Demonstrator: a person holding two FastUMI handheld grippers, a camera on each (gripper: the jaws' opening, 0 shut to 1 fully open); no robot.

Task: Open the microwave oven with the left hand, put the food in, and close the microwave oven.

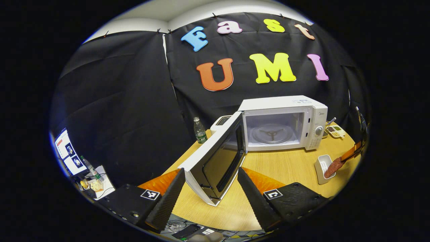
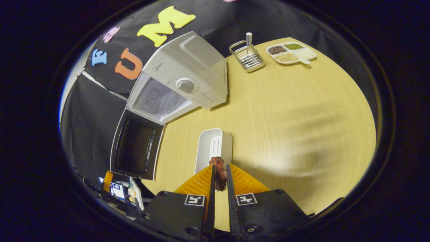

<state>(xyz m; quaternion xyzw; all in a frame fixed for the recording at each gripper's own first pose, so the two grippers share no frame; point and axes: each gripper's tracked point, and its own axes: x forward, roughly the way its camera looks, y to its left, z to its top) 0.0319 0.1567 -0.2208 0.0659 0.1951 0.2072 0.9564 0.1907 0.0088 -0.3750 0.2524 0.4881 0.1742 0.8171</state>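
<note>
The door [image 1: 215, 164] stands wide, so the left tool [image 1: 211, 191] hangs released; the right tool [image 2: 220, 183] (above the tray [image 2: 213, 148]) pinches the food [image 2: 220, 171], ready for the oven [image 1: 282, 124].

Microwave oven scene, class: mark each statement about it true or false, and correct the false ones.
1. The microwave oven door stands open. True.
2. Food already lies on the turntable. False: the turntable is bare.
3. The right hand-held gripper is shut on a piece of meat. True.
4. The left hand-held gripper grips the door. False: its fingers are spread on either side of the door's edge.
5. The white tray sits inside the oven. False: it rests on the table.
</note>
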